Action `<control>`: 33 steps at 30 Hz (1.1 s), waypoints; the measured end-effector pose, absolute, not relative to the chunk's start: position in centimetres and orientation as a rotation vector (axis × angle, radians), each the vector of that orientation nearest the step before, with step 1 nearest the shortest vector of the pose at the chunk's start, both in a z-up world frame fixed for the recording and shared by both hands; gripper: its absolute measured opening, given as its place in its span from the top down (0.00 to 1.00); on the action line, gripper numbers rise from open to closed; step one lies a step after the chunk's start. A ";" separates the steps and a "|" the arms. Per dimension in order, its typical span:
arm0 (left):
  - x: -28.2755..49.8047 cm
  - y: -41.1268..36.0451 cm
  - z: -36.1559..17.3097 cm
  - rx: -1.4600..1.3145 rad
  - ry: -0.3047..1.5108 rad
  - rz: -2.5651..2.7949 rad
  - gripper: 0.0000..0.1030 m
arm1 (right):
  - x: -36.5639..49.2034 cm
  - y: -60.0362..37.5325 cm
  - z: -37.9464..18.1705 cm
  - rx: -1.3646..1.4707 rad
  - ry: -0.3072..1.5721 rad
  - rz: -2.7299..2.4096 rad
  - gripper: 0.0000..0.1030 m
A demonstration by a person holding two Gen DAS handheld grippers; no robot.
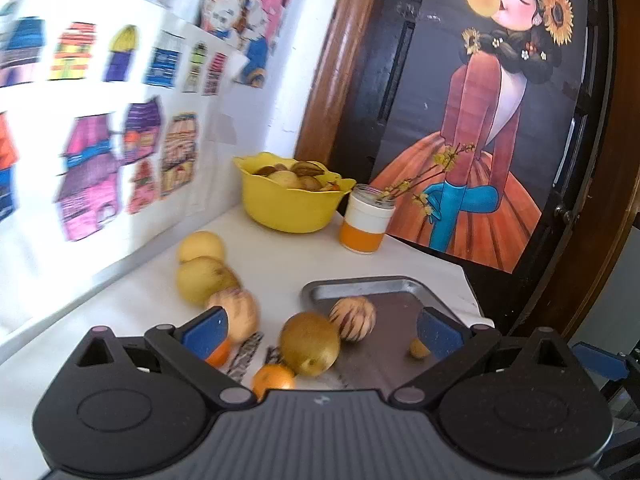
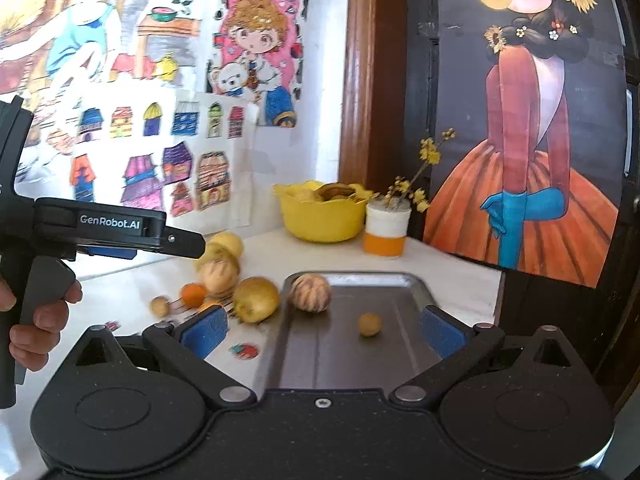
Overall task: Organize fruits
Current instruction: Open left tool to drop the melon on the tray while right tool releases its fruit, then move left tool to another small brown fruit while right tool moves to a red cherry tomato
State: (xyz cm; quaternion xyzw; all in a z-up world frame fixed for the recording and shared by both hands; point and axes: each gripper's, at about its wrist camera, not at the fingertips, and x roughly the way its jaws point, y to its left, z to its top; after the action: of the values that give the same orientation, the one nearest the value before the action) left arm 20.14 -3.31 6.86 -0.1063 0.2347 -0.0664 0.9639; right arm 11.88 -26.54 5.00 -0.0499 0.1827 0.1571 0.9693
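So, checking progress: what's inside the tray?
A striped fruit and a small round yellow one lie in the tray. The gripper body covers its near end.

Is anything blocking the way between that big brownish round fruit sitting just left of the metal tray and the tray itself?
Nothing visible does. The brownish fruit sits on the table right at the left rim of the metal tray. Inside the tray, a striped fruit lies near that corner and a small round one further in, with bare floor around them.
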 end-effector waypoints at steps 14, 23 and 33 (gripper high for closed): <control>12.1 0.0 4.1 -0.109 0.539 -0.103 0.00 | 7.8 -22.5 2.2 -0.094 0.498 0.354 0.01; 10.7 2.7 1.9 -0.087 0.615 -0.081 0.00 | 8.9 -19.5 0.3 -0.091 0.581 0.366 0.01; 12.3 5.1 1.3 -0.086 0.642 -0.046 0.00 | 11.9 -16.5 -0.1 -0.148 0.609 0.397 0.01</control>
State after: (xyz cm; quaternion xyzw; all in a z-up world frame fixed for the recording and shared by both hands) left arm 12.32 5.15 1.32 -0.0421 0.3154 -0.0224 0.9478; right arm 11.86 -16.54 -0.13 -0.0724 0.2977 0.1939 0.9319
